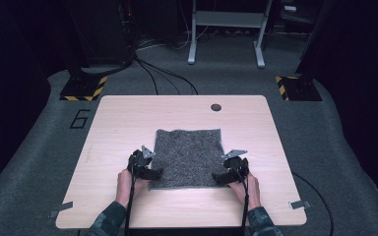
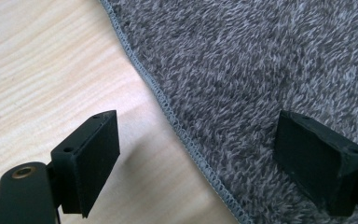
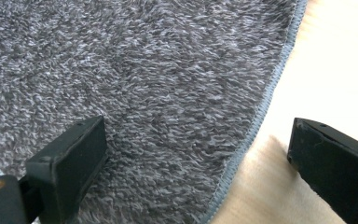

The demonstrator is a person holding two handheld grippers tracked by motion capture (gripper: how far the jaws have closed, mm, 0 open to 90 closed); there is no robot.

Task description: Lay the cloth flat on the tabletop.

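Note:
A grey fuzzy towel (image 1: 188,157) lies flat on the wooden table (image 1: 123,118), with a stitched hem around it. My left gripper (image 1: 153,173) sits at the towel's near left corner, open, its jaws straddling the hem (image 2: 186,135): one jaw over the wood, the other over the pile (image 2: 242,65). My right gripper (image 1: 220,178) sits at the near right corner, open too, one jaw over the towel (image 3: 158,84) and the other over bare wood, the hem (image 3: 256,121) between them. Neither holds anything.
A dark round cable hole (image 1: 216,107) is in the table's far side. Metal clips (image 1: 60,208) stick out at the near corners. Beyond the table stand a white frame (image 1: 226,29), floor cables and striped stand bases (image 1: 83,88).

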